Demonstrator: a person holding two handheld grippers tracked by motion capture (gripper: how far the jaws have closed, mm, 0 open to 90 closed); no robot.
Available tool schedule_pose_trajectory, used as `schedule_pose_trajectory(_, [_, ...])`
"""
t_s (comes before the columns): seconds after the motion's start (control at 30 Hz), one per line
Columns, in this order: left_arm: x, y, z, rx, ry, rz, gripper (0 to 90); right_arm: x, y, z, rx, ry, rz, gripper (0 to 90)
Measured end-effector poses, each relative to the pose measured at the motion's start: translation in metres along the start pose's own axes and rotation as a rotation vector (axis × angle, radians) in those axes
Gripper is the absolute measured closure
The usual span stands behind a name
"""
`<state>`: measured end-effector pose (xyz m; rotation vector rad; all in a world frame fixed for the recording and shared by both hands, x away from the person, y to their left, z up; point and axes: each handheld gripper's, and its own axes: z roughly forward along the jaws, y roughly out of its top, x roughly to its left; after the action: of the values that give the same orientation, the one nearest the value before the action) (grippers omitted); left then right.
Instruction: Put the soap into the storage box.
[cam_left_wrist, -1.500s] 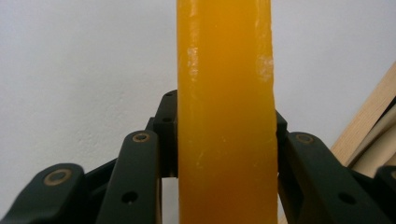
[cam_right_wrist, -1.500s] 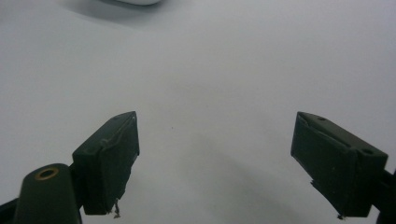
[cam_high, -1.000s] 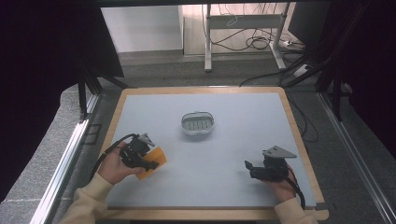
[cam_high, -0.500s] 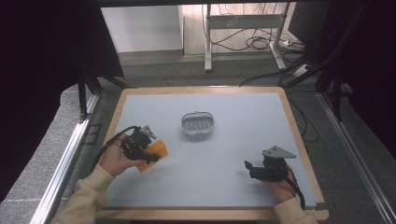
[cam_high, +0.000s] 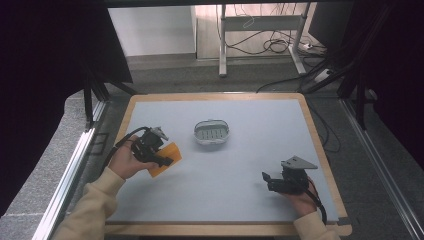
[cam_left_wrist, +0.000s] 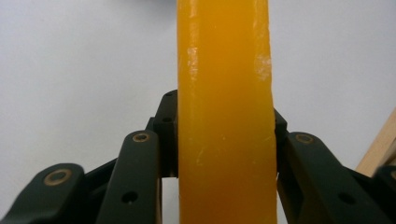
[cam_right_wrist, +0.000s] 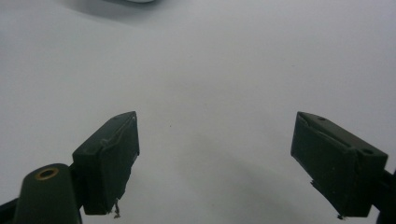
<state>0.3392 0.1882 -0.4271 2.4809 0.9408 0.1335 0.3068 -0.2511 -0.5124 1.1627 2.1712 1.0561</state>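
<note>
Fingers (cam_left_wrist: 154, 154) of the left gripper (cam_high: 159, 156) clamp the orange soap bar (cam_left_wrist: 224, 112) by its 2 broad faces: stiff, likely slick. Right gripper (cam_right_wrist: 229, 163) gapes, holding nothing.

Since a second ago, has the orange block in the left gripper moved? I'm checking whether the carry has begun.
Yes. The orange block, clamped in the left gripper, has shifted slightly toward the white dish; the dish has stayed put.

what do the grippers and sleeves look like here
Both the left gripper and the right gripper are black, each with two blocky jaws and brass-coloured pivot pins. Each carries a grey three-cornered plate and trails a black cable. The person wears cream long sleeves.
</note>
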Motion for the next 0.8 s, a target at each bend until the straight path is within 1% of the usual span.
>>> schedule_pose_trajectory(0.13, [-0.001,0.005,0.000,-0.008,0.009,0.016,62.4,0.000,0.000,-0.001,-0.011,0.002,0.004,15.8])
schedule_pose_trajectory(0.17, [-0.001,0.007,0.000,-0.002,0.007,0.020,62.3,0.000,0.000,-0.001,-0.013,0.004,0.003,15.8])
schedule_pose_trajectory(0.43, [0.001,0.016,0.000,-0.018,-0.001,0.016,62.3,0.001,0.001,-0.002,-0.017,0.004,-0.003,15.8])
schedule_pose_trajectory(0.67, [0.003,0.027,0.000,-0.018,0.009,0.014,62.4,0.001,0.001,-0.001,-0.011,0.003,-0.002,15.8])
schedule_pose_trajectory(0.7, [0.003,0.030,0.000,-0.023,0.004,0.019,62.4,0.001,0.001,-0.001,-0.012,0.003,-0.002,15.8])
schedule_pose_trajectory(0.73, [0.003,0.030,0.000,-0.023,0.004,0.019,62.3,0.001,0.001,-0.001,-0.012,0.003,-0.002,15.8])
schedule_pose_trajectory(0.8, [0.003,0.033,0.002,-0.020,0.011,0.028,62.4,0.001,0.001,-0.001,-0.014,0.003,-0.003,15.8])
